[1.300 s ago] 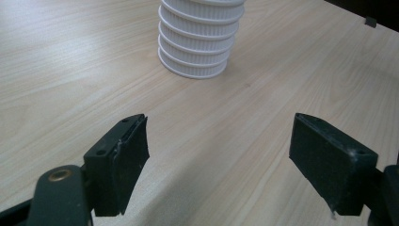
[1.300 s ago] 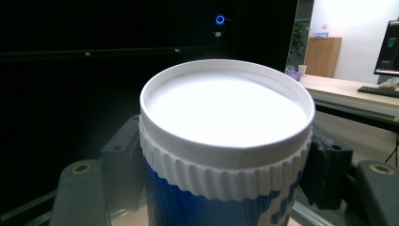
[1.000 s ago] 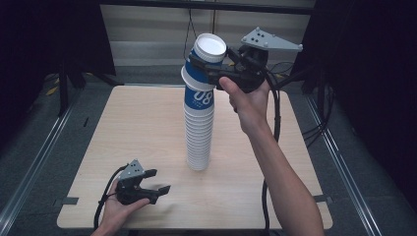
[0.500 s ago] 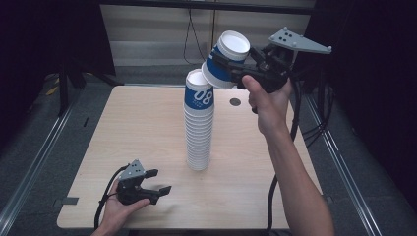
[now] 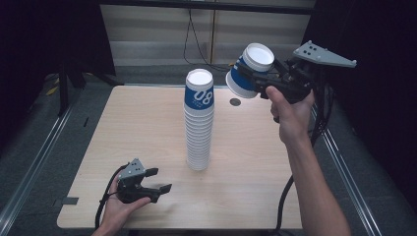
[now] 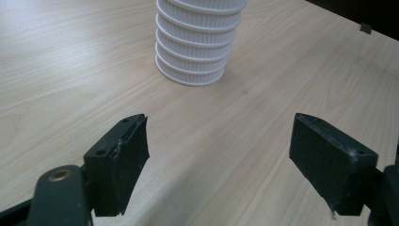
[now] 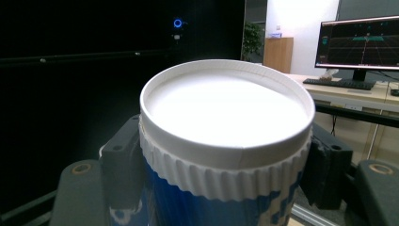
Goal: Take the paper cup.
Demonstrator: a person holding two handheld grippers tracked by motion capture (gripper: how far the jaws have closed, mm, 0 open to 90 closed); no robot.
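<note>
A: The right gripper point(image 5: 252, 77) has its jaws clamped on a blue-and-white paper cup point(image 5: 248, 70), tilted, held up in the air beyond the table's far right part.

B: And half a second back?

A: The cup was close beside the top of the cup stack point(image 5: 198, 120); it now sits well apart from it, farther right. The stack has not moved.

B: The left gripper point(image 5: 156, 180)?

A: It stays resting near the table's point(image 5: 255, 162) front left edge, jaws wide apart, nothing between them. In the left gripper view the stack's base point(image 6: 197, 44) stands ahead of the jaws.

B: Open room?

A: Bare tabletop lies on both sides of the stack, out to the edges.
</note>
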